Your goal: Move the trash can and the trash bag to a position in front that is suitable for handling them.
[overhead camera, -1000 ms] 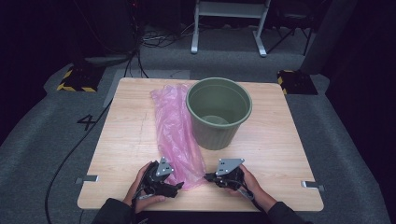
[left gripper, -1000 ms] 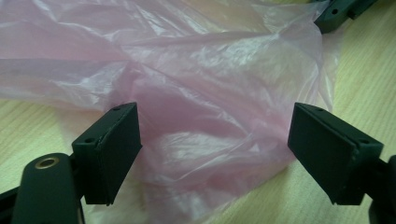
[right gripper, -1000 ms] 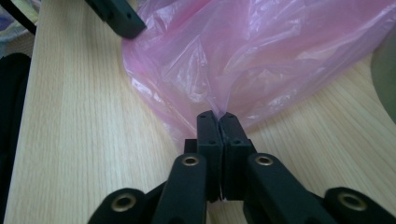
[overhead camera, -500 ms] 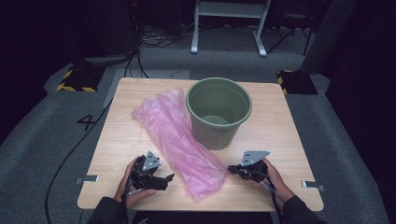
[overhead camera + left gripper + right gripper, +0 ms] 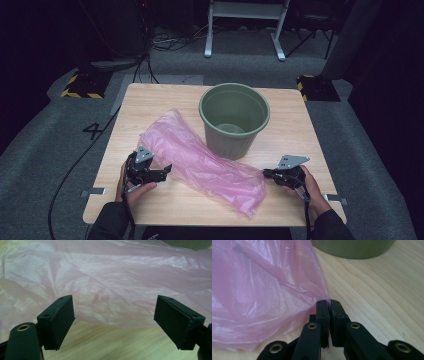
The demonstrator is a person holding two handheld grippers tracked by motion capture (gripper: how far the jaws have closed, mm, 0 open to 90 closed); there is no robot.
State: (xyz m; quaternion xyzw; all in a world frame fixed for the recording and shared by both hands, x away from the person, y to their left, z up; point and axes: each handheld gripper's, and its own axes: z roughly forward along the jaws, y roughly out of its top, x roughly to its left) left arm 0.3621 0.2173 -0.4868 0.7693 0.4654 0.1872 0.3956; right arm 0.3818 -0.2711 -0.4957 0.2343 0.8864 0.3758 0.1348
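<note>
Right at the tip of my right claw point(image 5: 327, 302) there's a corner of the pink plastic bag point(image 5: 200, 160), and the jaws are pressed together on it, pinching a thin fold of film. From there the bag fans out to the claw's left and away from it, lying crumpled and flat on the table point(image 5: 300, 130), with the green bin point(image 5: 234, 120) standing just beyond it.

Over to my left claw point(image 5: 113, 315): jaws spread wide, nothing between them, and the bag's near edge sits just ahead of the open gap, a little above bare wood. In the high view the left claw point(image 5: 159, 171) is just beside the bag's long side, while the right claw point(image 5: 267, 173) is at its near end.

How will this handle? Very light, I'd say, and completely limp (it's thin film, creased all over), so it will sag and drape from whatever point I hold. It looks slick too, and a shallow pinch could slide off. It could tear if I pull the two claws hard apart.

Best hold for the left claw, I reckon, is the edge straight in front of its jaws, bunching a fold instead of a single layer. Whether that edge is the bag's mouth I can't tell from here.
</note>
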